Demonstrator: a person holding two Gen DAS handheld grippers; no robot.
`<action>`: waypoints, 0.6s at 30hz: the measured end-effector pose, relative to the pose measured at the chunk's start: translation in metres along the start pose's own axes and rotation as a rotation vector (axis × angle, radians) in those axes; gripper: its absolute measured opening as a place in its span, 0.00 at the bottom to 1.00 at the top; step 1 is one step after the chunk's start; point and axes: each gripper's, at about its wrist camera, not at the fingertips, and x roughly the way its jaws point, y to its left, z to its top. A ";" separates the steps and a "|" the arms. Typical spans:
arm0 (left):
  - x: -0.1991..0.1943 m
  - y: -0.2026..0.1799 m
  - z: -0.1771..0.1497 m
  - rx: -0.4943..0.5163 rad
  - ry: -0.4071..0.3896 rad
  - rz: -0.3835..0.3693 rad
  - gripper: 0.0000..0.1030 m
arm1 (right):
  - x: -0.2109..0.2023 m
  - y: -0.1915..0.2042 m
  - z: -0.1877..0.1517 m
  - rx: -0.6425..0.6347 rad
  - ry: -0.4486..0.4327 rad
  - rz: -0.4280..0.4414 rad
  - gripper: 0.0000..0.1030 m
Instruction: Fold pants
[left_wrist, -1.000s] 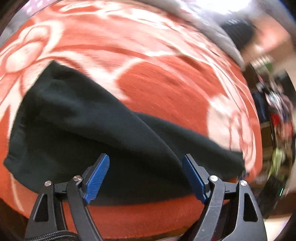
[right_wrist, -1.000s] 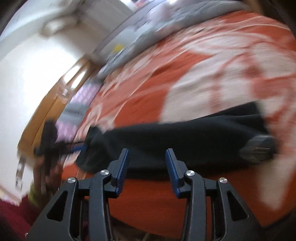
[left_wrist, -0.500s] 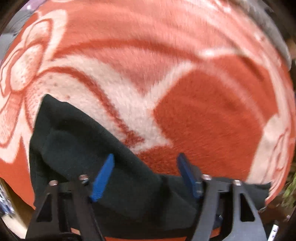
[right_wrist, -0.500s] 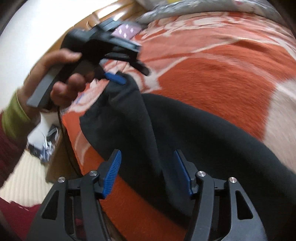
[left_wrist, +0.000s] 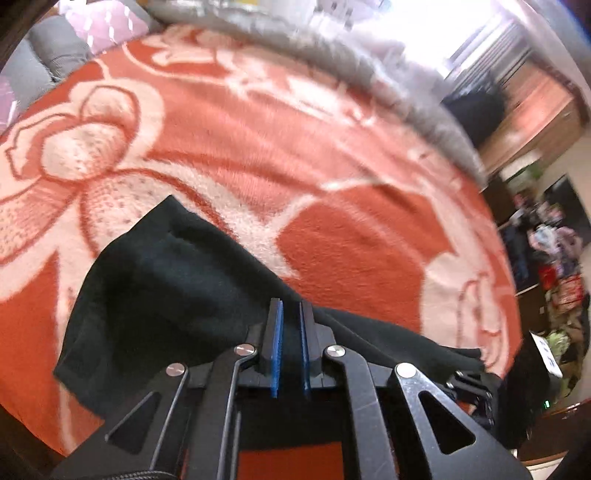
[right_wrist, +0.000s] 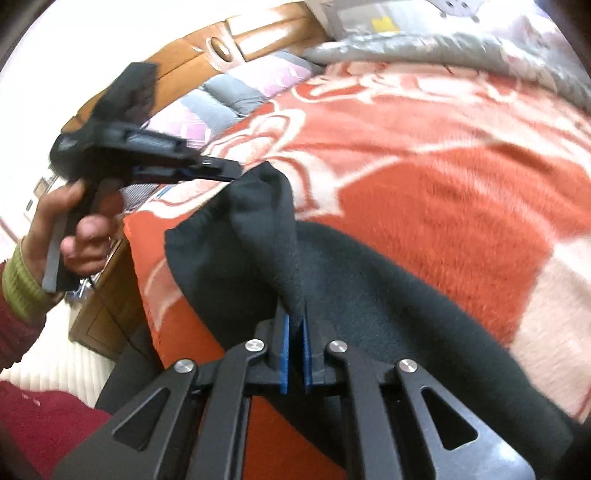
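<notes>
Both grippers, left (left_wrist: 290, 325) & right (right_wrist: 294, 334), went from wide to pinching black pants (right_wrist: 369, 295) on blanket (left_wrist: 332, 177)

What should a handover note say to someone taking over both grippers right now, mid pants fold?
Left gripper: shut on the pants, pinching a raised edge.
Right gripper: shut on the same edge further along, cloth tented between the two.
The pants lie on the red blanket, partly lifted.
Done: both grips taken.
Left: carry the held edge across, lay it down, release, probably fold again.
</notes>
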 end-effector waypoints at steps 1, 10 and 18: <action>-0.006 0.002 -0.008 -0.009 -0.018 -0.007 0.06 | -0.001 0.003 0.000 -0.024 0.007 0.000 0.07; 0.026 -0.009 -0.012 -0.098 0.094 0.043 0.75 | 0.017 0.032 -0.025 -0.215 0.123 -0.071 0.07; 0.123 -0.038 0.007 -0.017 0.285 0.307 0.20 | 0.017 0.029 -0.026 -0.195 0.099 -0.057 0.07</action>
